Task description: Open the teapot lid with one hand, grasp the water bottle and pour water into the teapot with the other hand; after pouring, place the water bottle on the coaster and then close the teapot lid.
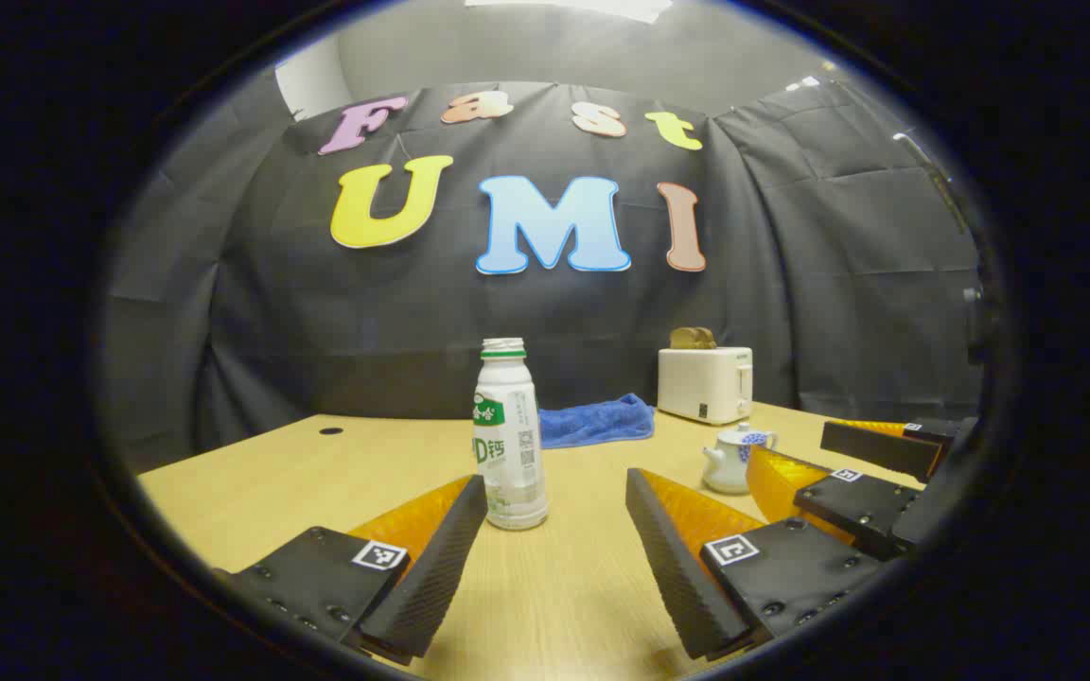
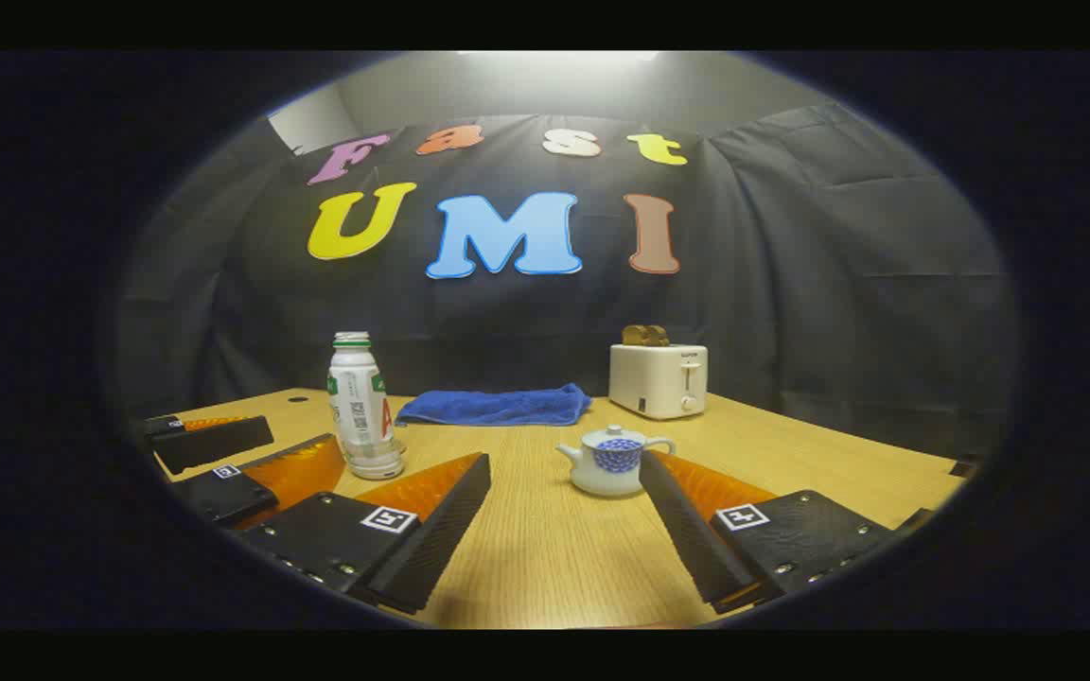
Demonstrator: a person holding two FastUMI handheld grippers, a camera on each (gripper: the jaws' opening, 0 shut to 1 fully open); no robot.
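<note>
Table: towel, toaster behind teapot (lidded), bottle uncapped.

Right tool spread wide, teapot lidded ahead, water bottle upright left

A: Where does the left gripper view look from?
B: Low over the desk, facing the far edge, close to the water bottle.
A: And the right gripper view?
B: Also low, same way, near the teapot.
A: What do they share?
B: Bottle, teapot, blue towel, toaster.
</note>
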